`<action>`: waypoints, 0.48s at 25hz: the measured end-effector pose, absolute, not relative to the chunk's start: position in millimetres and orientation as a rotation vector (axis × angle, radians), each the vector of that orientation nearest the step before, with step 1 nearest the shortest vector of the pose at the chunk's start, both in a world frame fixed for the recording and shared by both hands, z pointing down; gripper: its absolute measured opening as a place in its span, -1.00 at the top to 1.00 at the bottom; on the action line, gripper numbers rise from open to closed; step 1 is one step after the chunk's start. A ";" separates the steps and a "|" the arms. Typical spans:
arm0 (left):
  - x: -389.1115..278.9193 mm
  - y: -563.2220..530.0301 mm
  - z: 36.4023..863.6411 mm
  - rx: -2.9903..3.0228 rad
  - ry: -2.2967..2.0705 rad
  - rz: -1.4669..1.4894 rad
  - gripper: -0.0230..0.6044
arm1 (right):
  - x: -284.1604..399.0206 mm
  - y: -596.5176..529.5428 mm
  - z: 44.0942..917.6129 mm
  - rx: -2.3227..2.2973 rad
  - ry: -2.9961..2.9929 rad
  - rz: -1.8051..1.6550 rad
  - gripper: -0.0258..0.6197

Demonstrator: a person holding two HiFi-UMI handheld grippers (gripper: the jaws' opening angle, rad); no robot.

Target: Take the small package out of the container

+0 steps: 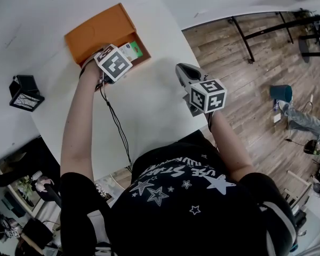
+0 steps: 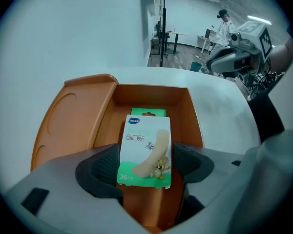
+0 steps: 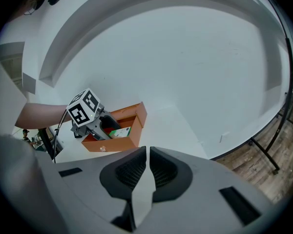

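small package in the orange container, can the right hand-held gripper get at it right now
Probably not. The left hand-held gripper sits at the orange container with its jaws closed on the small package, blocking the opening. The right hand-held gripper is shut, off to the side.

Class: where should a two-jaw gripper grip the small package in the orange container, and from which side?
Grip the small package across its long side edges, coming down through the open top of the orange container. It is flat and narrow enough for the jaws, and the walls block sideways approaches. The left gripper holds it so.
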State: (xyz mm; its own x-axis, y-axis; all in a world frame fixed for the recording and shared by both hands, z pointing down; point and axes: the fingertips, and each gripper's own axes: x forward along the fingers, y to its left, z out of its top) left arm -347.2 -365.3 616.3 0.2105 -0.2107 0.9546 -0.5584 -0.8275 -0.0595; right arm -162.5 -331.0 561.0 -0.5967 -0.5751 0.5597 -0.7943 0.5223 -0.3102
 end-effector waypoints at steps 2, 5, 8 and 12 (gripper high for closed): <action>-346.1 -365.4 619.2 2.183 -0.717 1.677 -0.24 | -161.6 -331.6 561.3 1.123 -2.378 0.773 0.76; -345.5 -366.4 621.4 2.171 -0.717 1.694 -0.24 | -161.5 -334.1 562.7 1.115 -2.380 0.774 0.76; -346.2 -367.2 623.2 2.160 -0.714 1.709 -0.24 | -163.8 -335.9 566.0 1.107 -2.379 0.782 0.76; -344.2 -367.7 621.6 2.178 -0.717 1.694 -0.24 | -168.3 -337.9 566.8 1.097 -2.385 0.790 0.76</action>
State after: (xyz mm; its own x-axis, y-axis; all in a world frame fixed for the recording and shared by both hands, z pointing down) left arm -344.2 -367.7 621.6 0.1845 -0.2057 0.9611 -0.5466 -0.8342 -0.0736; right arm -168.3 -337.9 566.8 -0.6137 -0.5564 0.5602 -0.7808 0.5332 -0.3257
